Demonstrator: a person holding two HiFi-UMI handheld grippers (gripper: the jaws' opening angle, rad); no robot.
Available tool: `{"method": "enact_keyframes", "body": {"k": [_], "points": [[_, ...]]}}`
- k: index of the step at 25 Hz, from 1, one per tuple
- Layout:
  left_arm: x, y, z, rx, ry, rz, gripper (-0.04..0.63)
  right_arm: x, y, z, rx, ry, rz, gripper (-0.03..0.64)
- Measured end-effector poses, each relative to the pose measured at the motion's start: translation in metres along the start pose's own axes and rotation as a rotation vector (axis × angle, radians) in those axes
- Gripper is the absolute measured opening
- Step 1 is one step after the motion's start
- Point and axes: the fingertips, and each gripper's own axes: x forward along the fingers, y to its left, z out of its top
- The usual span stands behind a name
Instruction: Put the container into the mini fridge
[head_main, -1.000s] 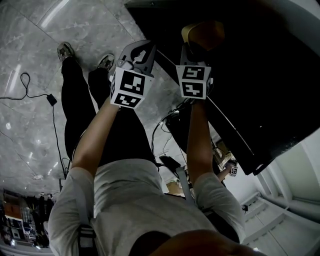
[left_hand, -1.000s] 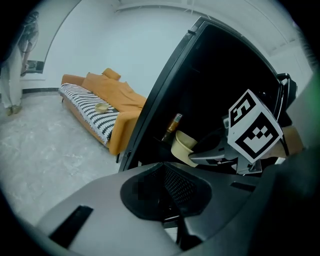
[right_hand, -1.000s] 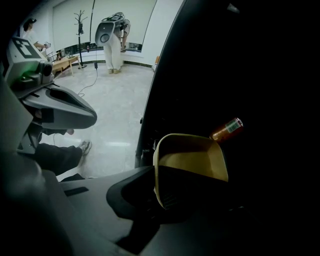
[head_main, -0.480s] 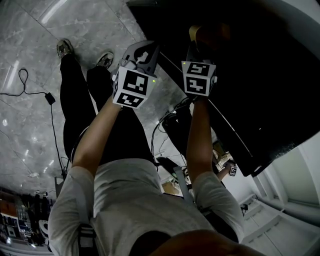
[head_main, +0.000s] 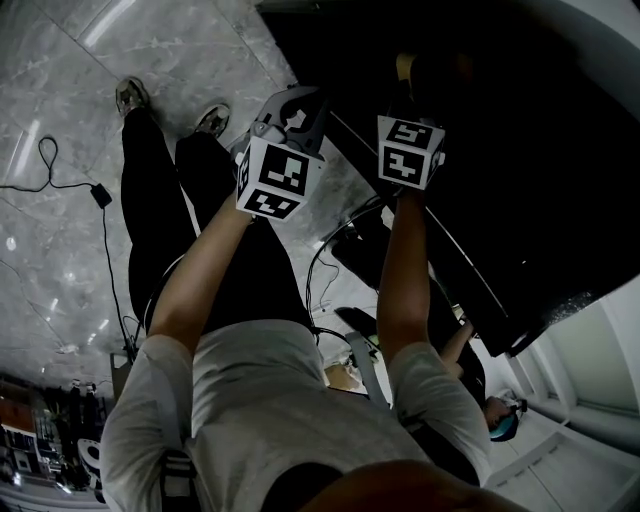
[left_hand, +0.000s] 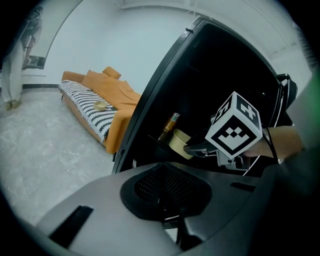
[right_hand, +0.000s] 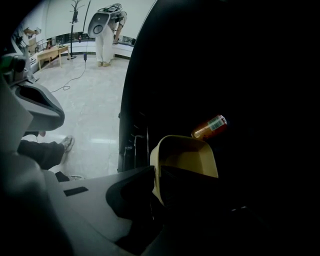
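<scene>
My right tongs (head_main: 418, 82) have gone deeper into the mini fridge (head_main: 520, 150) than a moment ago. Before, I could see a lot of the yellow container (head_main: 404, 67) from the head view. Now only a thin bit of it shows in the dark. My left tongs (head_main: 296, 104) have slid a little to the right. A person in a blue cap (head_main: 500, 424) has also come in at the near right.

The fridge's black front edge (head_main: 400, 200) runs between my two tongs. The left tongs hang outside it, over the pale floor (head_main: 70, 80). There is lots of free room there, with only a thin cable (head_main: 60, 185) far off to the left. The right tongs are past the edge, in the dark inside.

In the left gripper view the left tongs (left_hand: 172, 220) are closed with nothing in them. From there I see the right tongs (left_hand: 194, 148) holding the container (left_hand: 179, 144) inside the fridge (left_hand: 225, 65). A brown bottle (left_hand: 169, 127) stands just beside the container, on its far side. An orange sofa (left_hand: 100, 95) is well off to the left.

In the right gripper view the right tongs (right_hand: 160, 200) are squeezed on the container's (right_hand: 186, 159) near left wall. One finger is inside the tub and one is outside. The tub's open top faces me and looks empty. A bottle with a label (right_hand: 209, 127) sits just past it to the right. It is too dark to tell if the tub touches a shelf.
</scene>
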Motion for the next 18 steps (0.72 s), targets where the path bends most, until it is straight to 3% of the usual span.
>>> {"method": "enact_keyframes", "body": {"k": [4, 7, 13, 18], "points": [[-0.004, -0.001, 0.004, 0.003, -0.002, 0.004, 0.012, -0.006, -0.008, 0.007, 0.035, -0.044, -0.036, 0.059], [-0.007, -0.008, 0.003, 0.007, 0.01, -0.002, 0.012, -0.02, -0.007, 0.006, 0.084, -0.085, -0.034, 0.127], [-0.013, -0.026, 0.024, 0.082, -0.028, -0.03, 0.012, -0.06, -0.001, 0.015, 0.24, -0.246, 0.002, 0.126], [-0.028, -0.023, 0.042, 0.111, -0.043, -0.037, 0.012, -0.112, 0.021, 0.039, 0.429, -0.401, 0.044, 0.065]]}}
